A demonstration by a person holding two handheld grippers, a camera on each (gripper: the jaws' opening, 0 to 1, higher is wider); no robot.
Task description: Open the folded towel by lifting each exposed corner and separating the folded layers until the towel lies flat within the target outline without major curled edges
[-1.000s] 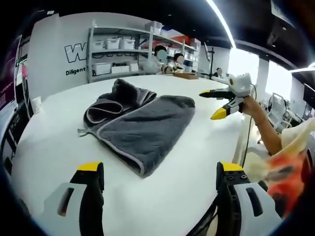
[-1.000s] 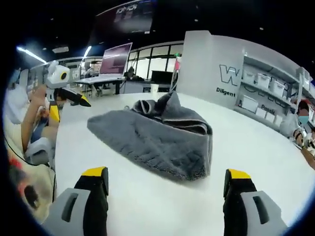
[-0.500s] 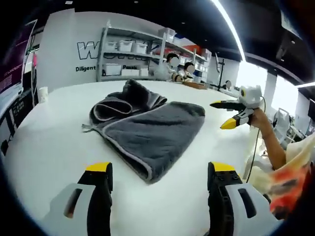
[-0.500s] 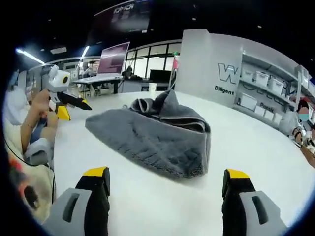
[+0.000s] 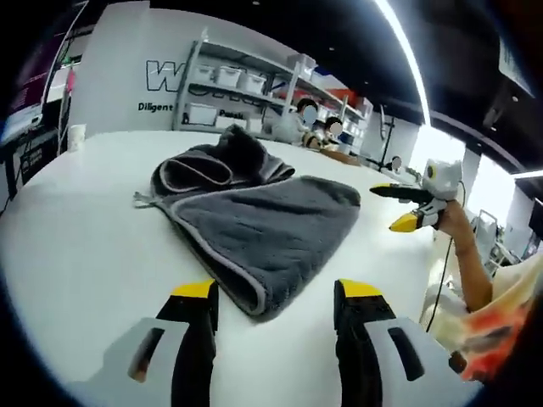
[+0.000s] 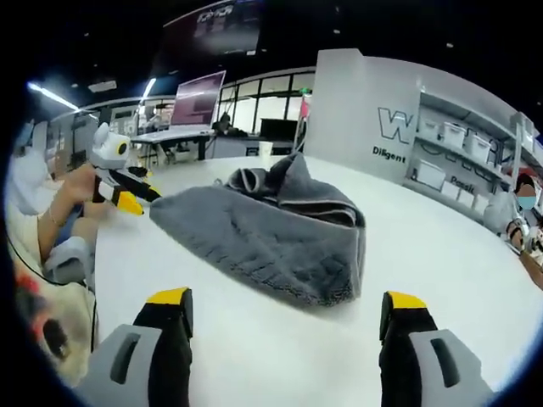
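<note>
1. Left gripper view: the left tongs (image 5: 276, 297) stand open and empty. Just ahead of their tips, on the white surface (image 5: 76, 229), lies the folded grey towel (image 5: 254, 225), its bound corner nearest. It looks soft, limp and light; I judge that corner the place to pinch.
2. Right gripper view: the right tongs (image 6: 284, 309) gape wide, holding nothing. The towel (image 6: 271, 233) lies ahead, bunched at its far side, and its thick pile should grip well.
</note>
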